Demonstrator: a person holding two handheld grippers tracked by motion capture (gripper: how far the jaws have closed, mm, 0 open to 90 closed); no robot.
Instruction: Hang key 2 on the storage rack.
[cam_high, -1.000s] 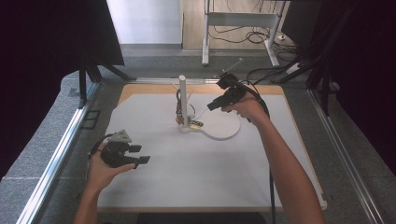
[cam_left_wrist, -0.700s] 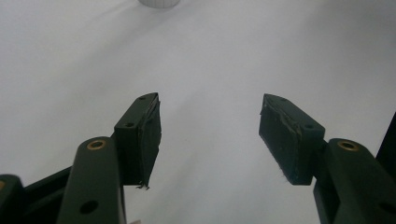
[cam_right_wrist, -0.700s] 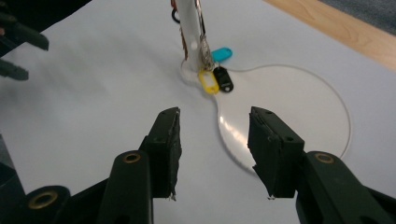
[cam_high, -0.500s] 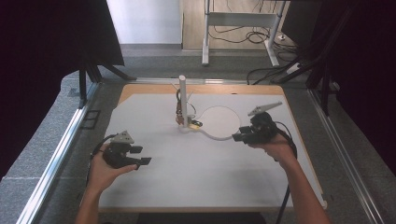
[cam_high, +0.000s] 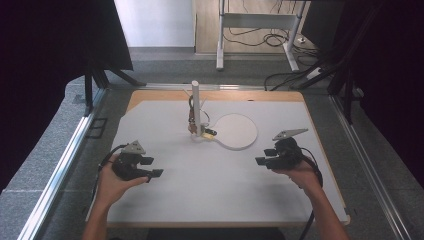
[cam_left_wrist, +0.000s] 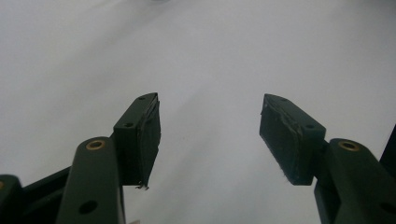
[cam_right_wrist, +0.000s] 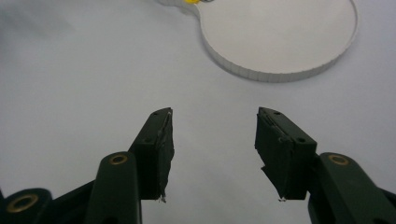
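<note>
Our right tool (cam_high: 261, 156) came back off the white post stand (cam_high: 196, 107) mid-bench, jaws just been opening, empty; left tool (cam_high: 151, 167) gapes empty too. Reaching back carelessly might topple it.

Your left gripper (cam_high: 150, 167) and right gripper (cam_high: 264, 156) are black, each topped by a grey three-cornered plate, trailing a black cable, with brass-ringed screw holes on the jaws.

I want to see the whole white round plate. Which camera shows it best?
The high view: the round plate shows whole, beside the white post. The right gripper view shows it closer, cut off at the top. The left gripper view shows bare table.
</note>
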